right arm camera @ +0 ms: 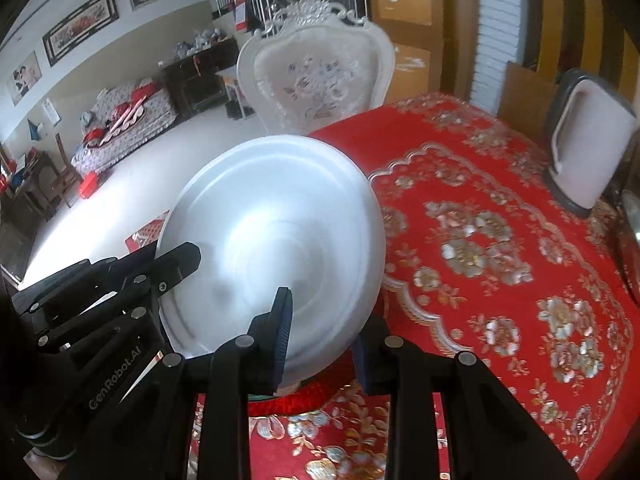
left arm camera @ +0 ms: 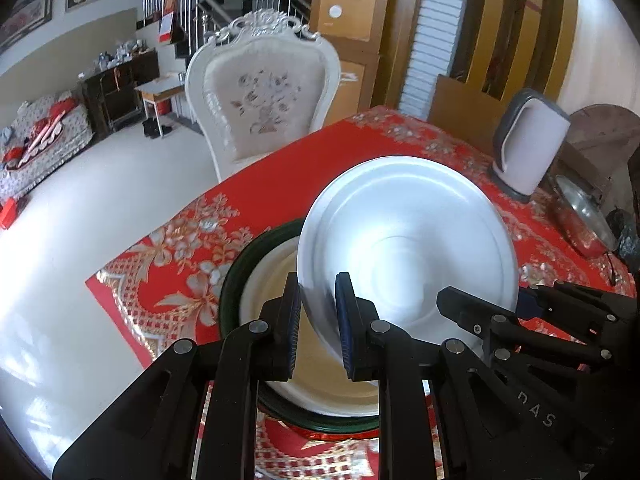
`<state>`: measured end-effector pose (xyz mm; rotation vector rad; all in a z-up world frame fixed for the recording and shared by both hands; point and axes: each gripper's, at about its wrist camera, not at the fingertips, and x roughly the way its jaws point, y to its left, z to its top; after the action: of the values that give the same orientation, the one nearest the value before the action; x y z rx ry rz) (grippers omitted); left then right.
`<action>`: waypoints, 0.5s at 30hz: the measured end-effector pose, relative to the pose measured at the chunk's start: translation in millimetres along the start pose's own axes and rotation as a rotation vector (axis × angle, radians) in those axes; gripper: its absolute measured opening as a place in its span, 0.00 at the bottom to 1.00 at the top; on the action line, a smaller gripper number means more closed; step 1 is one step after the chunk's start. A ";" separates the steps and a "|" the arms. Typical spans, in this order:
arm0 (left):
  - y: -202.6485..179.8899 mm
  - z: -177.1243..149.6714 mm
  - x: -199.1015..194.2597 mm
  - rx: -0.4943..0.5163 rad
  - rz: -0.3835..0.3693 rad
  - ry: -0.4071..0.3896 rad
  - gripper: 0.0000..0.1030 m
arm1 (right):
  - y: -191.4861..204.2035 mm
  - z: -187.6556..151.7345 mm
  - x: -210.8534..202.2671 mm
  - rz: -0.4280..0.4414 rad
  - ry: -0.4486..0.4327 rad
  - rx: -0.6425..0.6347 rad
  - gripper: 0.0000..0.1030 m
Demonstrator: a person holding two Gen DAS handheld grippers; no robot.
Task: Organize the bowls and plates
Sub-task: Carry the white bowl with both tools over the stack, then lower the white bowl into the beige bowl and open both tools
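Observation:
A white plate (left arm camera: pixel 412 236) is held tilted above the red tablecloth, gripped at both sides. My left gripper (left arm camera: pixel 318 320) is shut on its near left rim. My right gripper (right arm camera: pixel 320 340) is shut on its near right rim; it shows at the right in the left wrist view (left arm camera: pixel 520 312). The same plate fills the middle of the right wrist view (right arm camera: pixel 272 240), where the left gripper (right arm camera: pixel 176 264) touches its left edge. Under the plate sits a cream bowl with a dark green rim (left arm camera: pixel 256 280), partly hidden.
A white ornate chair (left arm camera: pixel 260 96) stands at the table's far edge. A white electric kettle (left arm camera: pixel 528 144) stands at the back right, with a steel pot lid (left arm camera: pixel 584 216) beside it. The table's left edge (left arm camera: pixel 120 292) drops to the floor.

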<state>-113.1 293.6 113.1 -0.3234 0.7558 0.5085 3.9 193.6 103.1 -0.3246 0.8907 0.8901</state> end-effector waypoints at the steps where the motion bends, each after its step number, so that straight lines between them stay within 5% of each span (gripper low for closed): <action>1: 3.1 -2.0 2.5 -0.002 -0.005 0.011 0.17 | 1.4 -0.2 4.1 0.005 0.011 -0.001 0.29; 15: 17.5 -9.8 20.7 -0.019 0.005 0.063 0.17 | 11.3 2.4 4.4 -0.007 -0.017 0.000 0.50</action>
<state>-115.4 310.4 89.8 -0.3563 0.8133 0.5118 -2.3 204.3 102.3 -0.3195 0.8735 0.8847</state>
